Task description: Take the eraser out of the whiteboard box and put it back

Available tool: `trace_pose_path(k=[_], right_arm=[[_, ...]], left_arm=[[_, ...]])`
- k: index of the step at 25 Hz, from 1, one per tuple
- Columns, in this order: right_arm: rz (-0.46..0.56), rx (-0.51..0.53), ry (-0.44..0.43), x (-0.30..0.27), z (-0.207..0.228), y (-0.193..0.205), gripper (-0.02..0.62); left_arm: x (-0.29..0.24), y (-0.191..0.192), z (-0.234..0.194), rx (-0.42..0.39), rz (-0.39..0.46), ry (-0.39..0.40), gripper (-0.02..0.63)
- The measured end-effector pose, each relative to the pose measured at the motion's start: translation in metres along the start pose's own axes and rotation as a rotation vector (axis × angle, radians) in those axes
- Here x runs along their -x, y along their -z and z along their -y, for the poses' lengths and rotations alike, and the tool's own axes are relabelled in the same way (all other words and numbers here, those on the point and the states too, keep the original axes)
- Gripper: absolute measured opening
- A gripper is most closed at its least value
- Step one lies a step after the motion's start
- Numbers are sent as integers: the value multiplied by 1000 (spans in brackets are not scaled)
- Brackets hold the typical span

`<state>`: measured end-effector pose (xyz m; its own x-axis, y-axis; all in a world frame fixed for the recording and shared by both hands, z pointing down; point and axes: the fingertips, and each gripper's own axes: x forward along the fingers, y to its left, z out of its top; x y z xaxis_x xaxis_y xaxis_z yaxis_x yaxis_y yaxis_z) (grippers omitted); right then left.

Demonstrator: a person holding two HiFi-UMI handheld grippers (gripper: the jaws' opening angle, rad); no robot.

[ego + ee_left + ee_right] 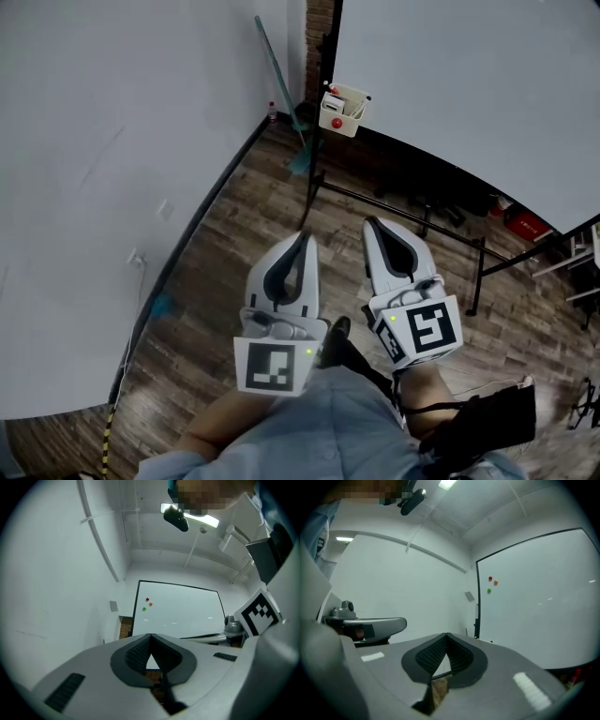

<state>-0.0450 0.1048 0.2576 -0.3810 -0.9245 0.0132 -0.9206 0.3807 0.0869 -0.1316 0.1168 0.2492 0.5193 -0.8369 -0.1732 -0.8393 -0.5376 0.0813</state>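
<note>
Brown plank floor runs between a white wall and a whiteboard on a black metal stand, with open floor ahead of both hands. The whiteboard box, pale and square, hangs at the board's lower left corner. The eraser inside it is too small to pick out. Only the gripper views show the three coloured dots on the board. The left tongs and right tongs are both closed on nothing, their ribbed dark pads meeting at the tip.
</note>
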Motion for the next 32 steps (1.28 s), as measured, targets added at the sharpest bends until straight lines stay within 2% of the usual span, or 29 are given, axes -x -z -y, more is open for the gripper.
trace_pose_path(k=[8,15,25,29,32], right_arm=[[8,14,10,-33,29,5,2],[20,-9,5,-84,79,16,2],[2,-13,-59,-180,162,23,3],[-6,-10,-119,-206,178,24,3],[-8,9,-134,-223,190,24,3]], left_arm=[[-42,13,-15,-7,-3,5,5],[-118,26,-27,-44,-20,20,5],[-254,39,-37,-57,-22,26,5],[-288,38,-39,-74,-3,14,5],[-304,36,-47,-81,4,-6,5]])
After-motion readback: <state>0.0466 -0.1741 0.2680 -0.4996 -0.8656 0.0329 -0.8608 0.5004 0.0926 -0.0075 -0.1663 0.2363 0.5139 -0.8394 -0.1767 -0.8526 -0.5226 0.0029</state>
